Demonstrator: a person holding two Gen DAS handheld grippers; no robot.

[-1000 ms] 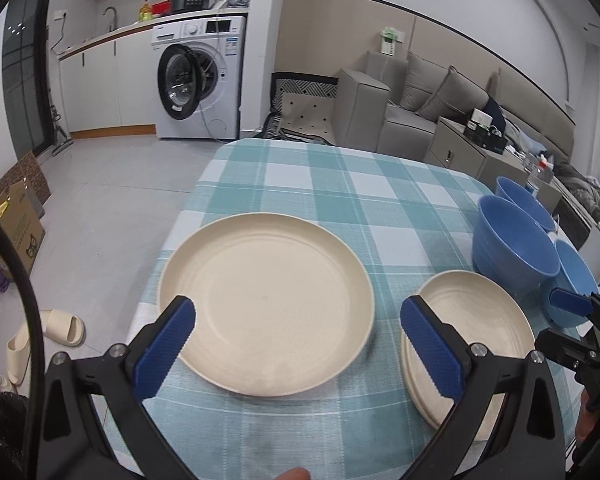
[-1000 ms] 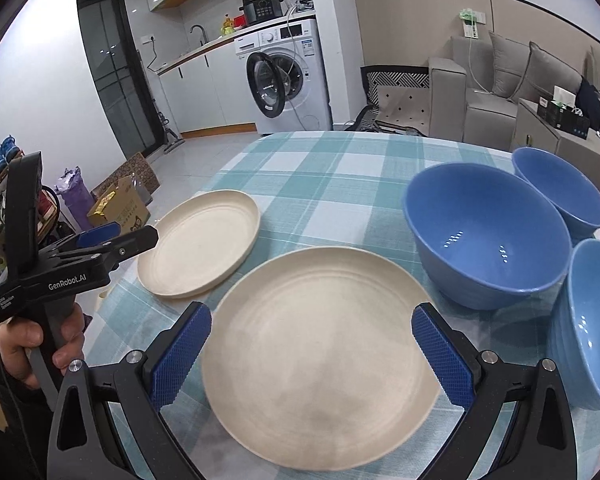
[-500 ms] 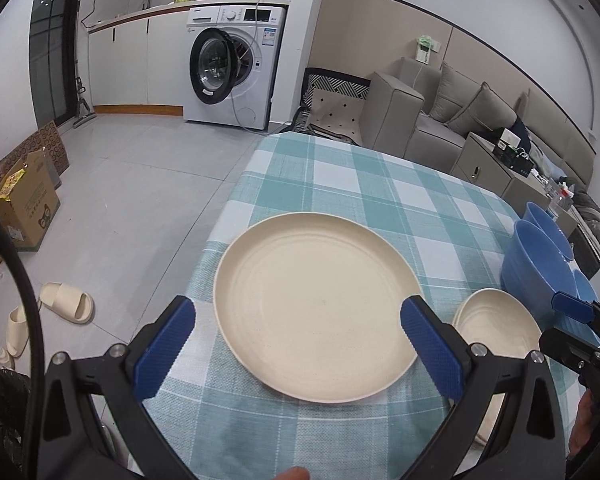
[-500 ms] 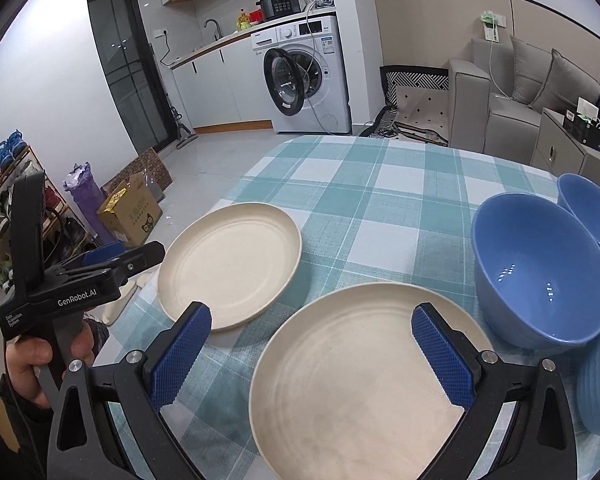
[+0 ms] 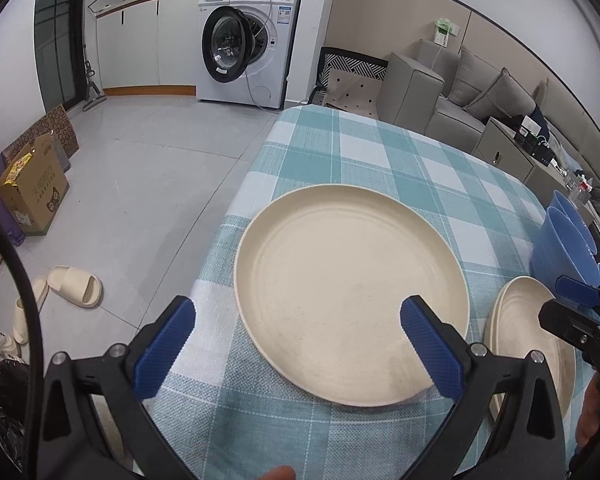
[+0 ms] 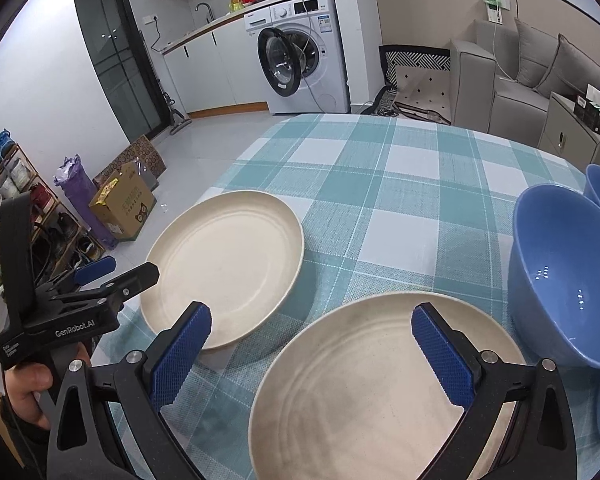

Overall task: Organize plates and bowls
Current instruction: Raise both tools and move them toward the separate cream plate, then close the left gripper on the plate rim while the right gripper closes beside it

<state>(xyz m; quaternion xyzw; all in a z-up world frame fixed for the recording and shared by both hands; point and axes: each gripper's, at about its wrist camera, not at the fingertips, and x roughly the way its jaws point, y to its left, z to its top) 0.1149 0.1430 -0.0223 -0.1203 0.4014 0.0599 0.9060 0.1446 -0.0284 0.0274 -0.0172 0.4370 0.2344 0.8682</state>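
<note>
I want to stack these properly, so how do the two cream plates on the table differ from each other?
The left plate sits near the table's left edge, in front of the left gripper; the right plate lies beside the blue bowl, under the right gripper. The right plate's surface looks greyer and more smudged; the left plate looks cleaner. Both are round, cream, rimmed, flat on the checked tablecloth, empty and ungripped.
</note>
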